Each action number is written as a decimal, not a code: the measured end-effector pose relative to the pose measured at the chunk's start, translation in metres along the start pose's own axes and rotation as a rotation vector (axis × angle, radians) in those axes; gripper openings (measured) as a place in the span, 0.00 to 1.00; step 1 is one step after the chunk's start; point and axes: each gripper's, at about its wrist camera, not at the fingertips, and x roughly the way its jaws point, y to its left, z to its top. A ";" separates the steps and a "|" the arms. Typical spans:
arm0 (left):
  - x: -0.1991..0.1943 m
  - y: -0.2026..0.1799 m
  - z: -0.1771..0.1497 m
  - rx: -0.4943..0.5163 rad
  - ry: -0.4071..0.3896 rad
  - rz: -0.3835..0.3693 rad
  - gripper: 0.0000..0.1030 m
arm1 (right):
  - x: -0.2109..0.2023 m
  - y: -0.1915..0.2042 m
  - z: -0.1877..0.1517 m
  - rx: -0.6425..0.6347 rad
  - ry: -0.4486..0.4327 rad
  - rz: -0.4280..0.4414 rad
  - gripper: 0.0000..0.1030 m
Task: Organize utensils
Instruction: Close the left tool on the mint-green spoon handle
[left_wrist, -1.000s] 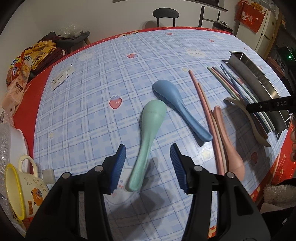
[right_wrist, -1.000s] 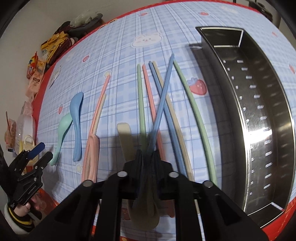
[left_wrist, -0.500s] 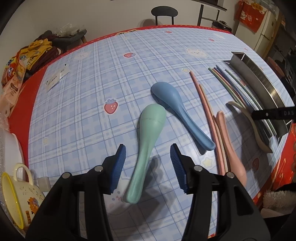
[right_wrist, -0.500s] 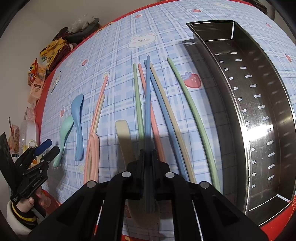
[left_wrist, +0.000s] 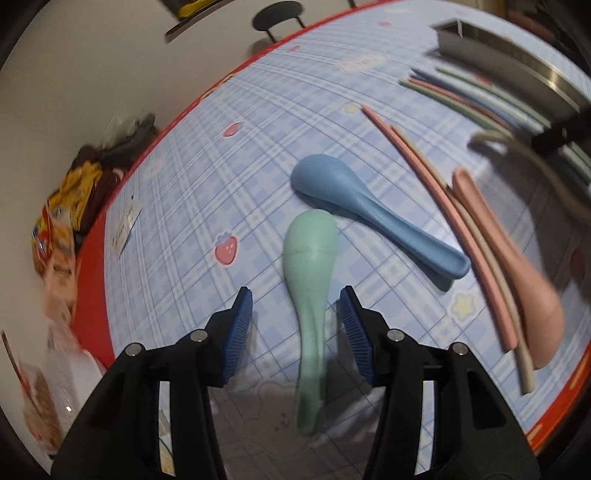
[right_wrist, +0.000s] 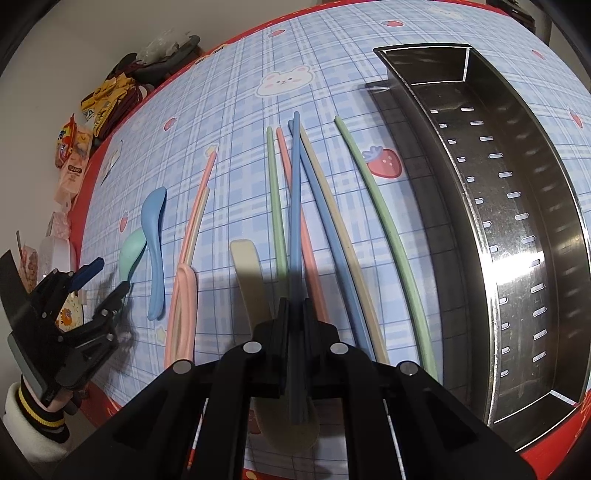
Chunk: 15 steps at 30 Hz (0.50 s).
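Left tongs (left_wrist: 295, 325): released, pads straddling the green spoon (left_wrist: 312, 295) handle without contact; the spoon lies flat near the surface's (right_wrist: 236, 110) left edge. Right tongs (right_wrist: 295, 306): clenched on a blue chopstick (right_wrist: 295, 206), tip raised over the chopstick row beside the steel tray (right_wrist: 554, 206).

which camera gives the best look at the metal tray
The right wrist view: the metal tray lies nearly whole there, its slotted floor and walls sharp. The left wrist view catches only a blurred stretch of its rim at the top right edge.
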 end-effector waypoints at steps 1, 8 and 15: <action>0.001 -0.002 0.000 0.006 0.000 0.004 0.50 | 0.000 0.000 0.000 -0.001 0.000 0.000 0.07; 0.007 0.008 0.001 -0.097 0.005 -0.090 0.24 | -0.001 -0.001 0.000 -0.004 0.000 -0.002 0.07; 0.026 0.086 -0.028 -0.706 0.022 -0.502 0.18 | -0.001 -0.001 -0.001 -0.002 0.001 -0.001 0.07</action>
